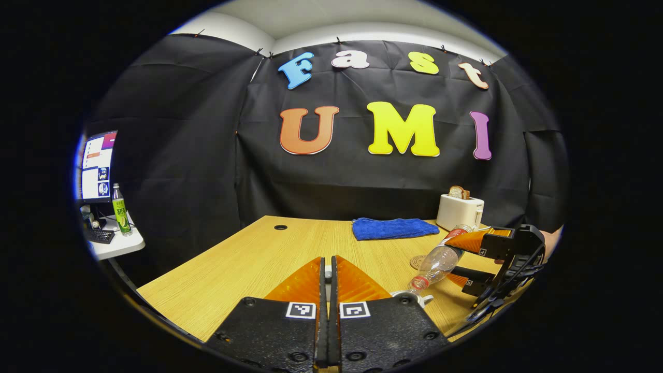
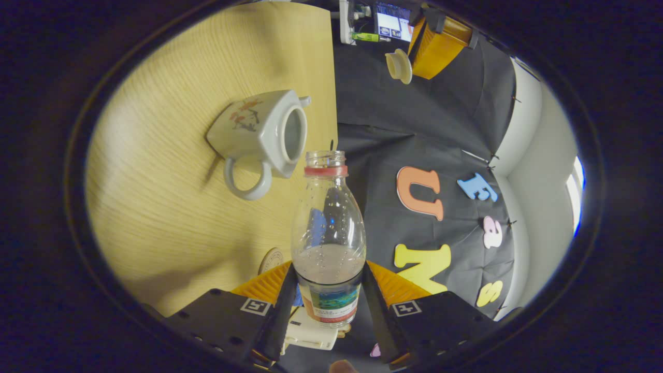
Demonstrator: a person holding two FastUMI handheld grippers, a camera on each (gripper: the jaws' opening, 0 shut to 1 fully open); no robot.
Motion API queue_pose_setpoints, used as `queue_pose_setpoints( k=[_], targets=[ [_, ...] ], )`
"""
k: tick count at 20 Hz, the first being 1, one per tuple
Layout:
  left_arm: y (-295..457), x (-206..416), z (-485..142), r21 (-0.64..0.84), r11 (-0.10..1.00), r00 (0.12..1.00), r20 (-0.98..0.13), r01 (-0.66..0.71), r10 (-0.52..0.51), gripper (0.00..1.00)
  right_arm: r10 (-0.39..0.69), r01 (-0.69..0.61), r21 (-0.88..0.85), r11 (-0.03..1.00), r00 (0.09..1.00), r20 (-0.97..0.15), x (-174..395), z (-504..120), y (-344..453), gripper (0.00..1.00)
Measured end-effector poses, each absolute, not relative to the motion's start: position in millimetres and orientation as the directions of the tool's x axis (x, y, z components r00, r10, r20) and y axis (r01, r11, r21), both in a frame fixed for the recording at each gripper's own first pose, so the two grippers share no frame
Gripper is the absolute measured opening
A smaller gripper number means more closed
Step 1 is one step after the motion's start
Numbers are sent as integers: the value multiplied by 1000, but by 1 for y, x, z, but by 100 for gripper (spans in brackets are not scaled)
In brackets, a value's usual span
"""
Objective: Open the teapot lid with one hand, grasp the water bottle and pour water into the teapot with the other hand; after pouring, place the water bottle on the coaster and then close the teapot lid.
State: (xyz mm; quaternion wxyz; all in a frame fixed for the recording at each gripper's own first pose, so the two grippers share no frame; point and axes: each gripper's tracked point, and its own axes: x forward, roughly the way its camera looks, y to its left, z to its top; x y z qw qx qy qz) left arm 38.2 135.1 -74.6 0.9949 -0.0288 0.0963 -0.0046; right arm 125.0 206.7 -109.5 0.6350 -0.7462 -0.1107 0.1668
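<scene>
Your right gripper [image 2: 328,305] is clamped on the water bottle [image 2: 328,243] at the label band, tipped sideways, mouth just beside the open teapot [image 2: 264,135] ahead. Thin plastic, part full, light: squeeze low, not mid-body, or it buckles. Your left gripper [image 1: 327,290] has the teapot lid [image 2: 399,66] pinched; ceramic, slippery, keep it level.

Tabletop [image 1: 243,259]: light wood grain, matt, smooth. Water bottle [image 2: 328,228]: clear glossy plastic, paper-like printed label. Teapot [image 2: 259,132]: glazed white ceramic, glossy, painted motif. Towel [image 1: 393,228]: blue terry cloth, fuzzy. Toaster [image 1: 460,211]: smooth white plastic, slight sheen. Coaster [image 2: 271,260]: matt, material unclear.
</scene>
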Motion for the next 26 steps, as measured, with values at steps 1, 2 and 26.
queue_pose_setpoints(
  k=[1, 2, 26],
  targets=[
    [136, 37, -75, -61, 998, 981, -192, 1, -12, 3, 380, -41, -983, -176, 919, -106, 126, -109, 207, 69],
    [136, 37, -75, -63, 998, 981, -194, 0, -12, 3, 384, -35, -982, -184, 917, -105, 126, -108, 208, 69],
    [136, 34, -71, -69, 998, 981, -191, 9, -23, 3, 436, 106, -942, -318, 899, -46, 125, -90, 220, 69]
  ],
)
